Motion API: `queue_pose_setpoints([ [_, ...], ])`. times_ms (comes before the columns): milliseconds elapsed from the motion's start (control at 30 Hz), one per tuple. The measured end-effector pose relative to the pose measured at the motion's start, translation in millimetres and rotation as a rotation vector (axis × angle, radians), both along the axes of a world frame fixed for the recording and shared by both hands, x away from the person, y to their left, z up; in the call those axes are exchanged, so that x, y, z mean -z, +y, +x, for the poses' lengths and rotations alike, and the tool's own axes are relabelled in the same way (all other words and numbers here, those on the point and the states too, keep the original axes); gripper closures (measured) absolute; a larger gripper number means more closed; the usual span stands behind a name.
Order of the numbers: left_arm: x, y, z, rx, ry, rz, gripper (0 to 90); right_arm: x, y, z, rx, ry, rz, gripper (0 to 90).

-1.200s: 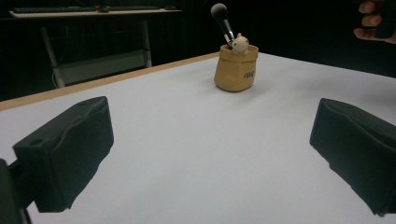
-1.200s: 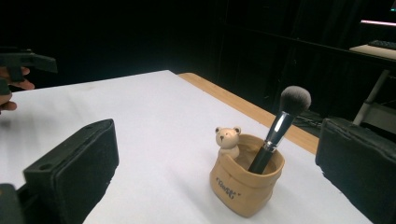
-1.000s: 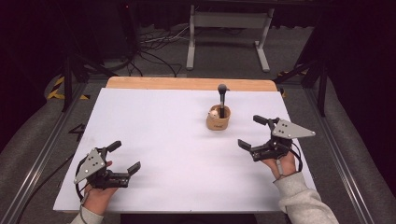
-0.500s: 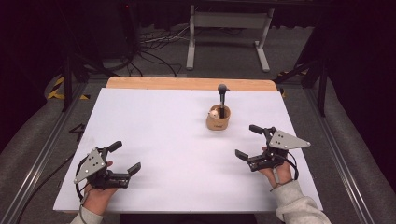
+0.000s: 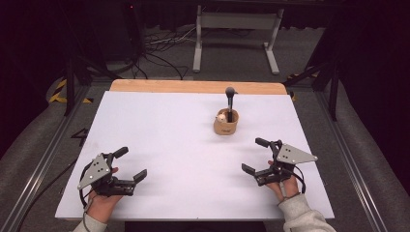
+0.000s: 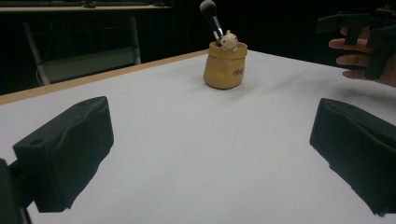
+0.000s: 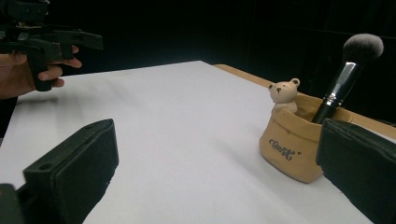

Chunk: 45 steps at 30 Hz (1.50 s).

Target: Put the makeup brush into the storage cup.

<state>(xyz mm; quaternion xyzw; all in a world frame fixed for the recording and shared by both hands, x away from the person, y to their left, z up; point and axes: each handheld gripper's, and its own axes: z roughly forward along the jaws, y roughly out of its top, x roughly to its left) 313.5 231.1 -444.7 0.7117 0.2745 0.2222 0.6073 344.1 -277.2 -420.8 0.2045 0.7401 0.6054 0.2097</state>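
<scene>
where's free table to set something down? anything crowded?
Bare white table nearly everywhere: the whole stretch between left gripper and right gripper, plus the left half up to the wooden edge. Only occupied spot: tan holder with brush, right of centre.

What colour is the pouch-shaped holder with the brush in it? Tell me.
The holder is tan-yellow with small dark lettering, clearest in the right gripper view.

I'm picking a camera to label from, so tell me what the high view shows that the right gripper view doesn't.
High view alone: the whole table, the floor cables and grey stand behind it, and the right hand-held gripper open, from outside. Right gripper view alone: lettering on the pouch. Both: the tan pouch, its bear figure, the makeup brush, and the open left hand-held gripper.
</scene>
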Motion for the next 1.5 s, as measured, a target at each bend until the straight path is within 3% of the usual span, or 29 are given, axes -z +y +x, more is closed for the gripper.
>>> queue_pose_setpoints([
  [100, 0.2, -0.1, 0.0, 0.003, 0.003, -0.002, 0.2, 7.6, -2.1, -4.2, 0.004, -0.01, 0.016, 0.0],
  [233, 0.7, -0.3, 0.4, 0.009, 0.005, -0.005, 0.2, 12.7, -2.8, -6.8, 0.009, 0.005, -0.002, 0.0],
  [467, 3.8, -0.3, 3.2, 0.035, 0.022, -0.008, 0.5, 19.2, -4.5, -9.1, 0.01, 0.033, 0.014, 0.0],
  [667, 6.7, 0.2, 5.8, 0.062, 0.039, -0.036, 0.3, 23.7, -5.0, -9.8, 0.017, 0.042, 0.004, 0.0],
  [833, 8.8, 0.4, 8.1, 0.088, 0.071, -0.071, 0.2, 27.4, -2.6, -9.6, 0.031, 0.044, -0.022, 0.0],
  [1100, 9.3, -0.5, 8.2, 0.092, 0.078, -0.076, 0.1, 30.0, 4.2, -9.5, 0.059, 0.049, -0.081, 0.0],
  [1333, 8.9, -1.7, 8.3, 0.096, 0.07, -0.068, 0.2, 29.9, 2.7, -8.6, 0.066, 0.058, -0.068, 0.0],
  [1500, 9.5, -1.8, 8.7, 0.104, 0.08, -0.101, 0.0, 28.6, 1.2, -9.4, 0.074, 0.053, -0.051, 0.0],
])
